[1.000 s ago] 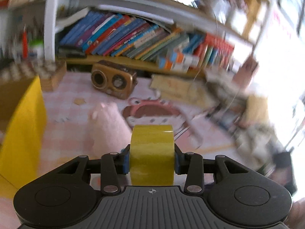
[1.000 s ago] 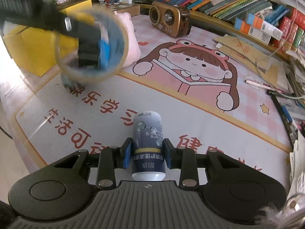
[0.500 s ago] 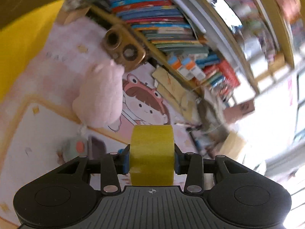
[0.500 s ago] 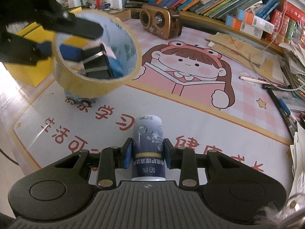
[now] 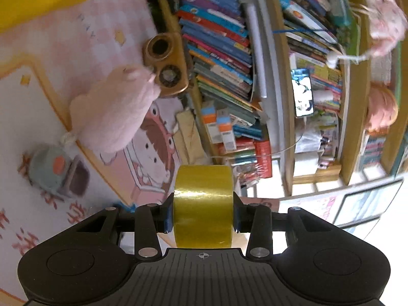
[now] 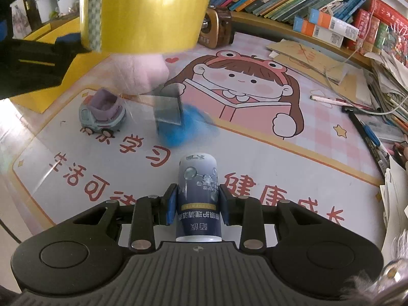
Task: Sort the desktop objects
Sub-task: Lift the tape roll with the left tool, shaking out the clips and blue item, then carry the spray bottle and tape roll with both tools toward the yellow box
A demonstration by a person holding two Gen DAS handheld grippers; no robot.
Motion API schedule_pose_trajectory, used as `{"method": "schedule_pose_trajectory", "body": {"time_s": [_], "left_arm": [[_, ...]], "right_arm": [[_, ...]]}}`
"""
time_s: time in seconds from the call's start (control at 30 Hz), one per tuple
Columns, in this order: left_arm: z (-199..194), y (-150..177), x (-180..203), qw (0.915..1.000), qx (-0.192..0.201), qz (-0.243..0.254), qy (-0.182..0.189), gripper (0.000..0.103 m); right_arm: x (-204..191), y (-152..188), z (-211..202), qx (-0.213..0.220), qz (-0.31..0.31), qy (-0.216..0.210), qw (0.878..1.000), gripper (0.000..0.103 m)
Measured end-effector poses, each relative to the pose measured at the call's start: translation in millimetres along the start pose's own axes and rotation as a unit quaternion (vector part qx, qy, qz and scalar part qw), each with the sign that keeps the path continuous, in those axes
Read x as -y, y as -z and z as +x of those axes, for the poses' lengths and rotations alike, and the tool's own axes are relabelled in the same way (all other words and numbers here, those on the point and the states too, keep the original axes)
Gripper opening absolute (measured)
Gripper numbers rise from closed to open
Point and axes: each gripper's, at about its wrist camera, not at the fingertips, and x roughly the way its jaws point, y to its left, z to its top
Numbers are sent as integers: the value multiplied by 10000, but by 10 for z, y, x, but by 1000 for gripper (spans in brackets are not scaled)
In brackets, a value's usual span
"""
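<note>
- Left tongs [image 5: 203,213]: clamped on the yellow tape roll [image 5: 203,204], blue pads on both flat sides, roll edge-on to the camera. In the right wrist view that roll [image 6: 142,16] hangs in the air above the pink plush [image 6: 139,75], well clear of the bench [image 6: 255,158].
- Right tongs [image 6: 197,205]: closed on a small blue-and-white bottle [image 6: 198,199], cap pointing away, lifted off the mat.
- Left on the bench: toy car [image 6: 103,113], something blue and motion-blurred beside it [image 6: 178,127] that I can't identify, pens at the right edge [image 6: 371,135], brown retro radio [image 6: 216,26] in front of the bookshelf [image 5: 219,58].
- Step, as I read it: both items picked, now in transit. Nothing set down yet.
- Destination not certain. Yellow box [image 6: 48,48] at the left looks a likely bin; its inside isn't visible.
- Next move needs: carry each item over its drop spot, lower it, then release. Left view is rolled hard, so level that wrist first, or the roll may land on its rim and run.
</note>
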Motion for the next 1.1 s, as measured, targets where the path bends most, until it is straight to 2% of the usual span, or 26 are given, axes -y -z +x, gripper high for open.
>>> {"method": "schedule_pose_trajectory", "body": {"time_s": [0.1,0.2,0.27,0.33,0.43,0.57,0.77,0.9,1.1], "left_arm": [[-63,-42,82,9992,56,360,-192,39],[-202,-60,224,9926,187,1081,-519,39],[-320,-44,337,9830,221,1650,-772,39],[-452,5,433,9693,246,2194,-1083,39],[-654,99,469,9533,255,2639,-1445,39],[-826,223,482,9406,170,2940,-1692,40],[-968,412,511,9254,-43,3359,-1757,40],[-1039,519,531,9138,-160,3625,-1823,40],[-1214,603,545,9020,-189,3910,-1822,40]], "right_arm": [[-8,5,-2,17,-13,5,10000,31],[-14,15,-5,55,-36,5,10000,31],[-13,11,-6,66,10,14,10000,31],[1,11,-15,80,146,15,9999,30],[34,15,-58,140,447,-48,9989,30],[13,24,-176,286,557,-18,9980,30],[-46,18,-491,426,810,-203,9956,30],[-198,4,-708,508,726,-313,9956,30],[-504,21,-942,600,652,-447,9951,30]]}}
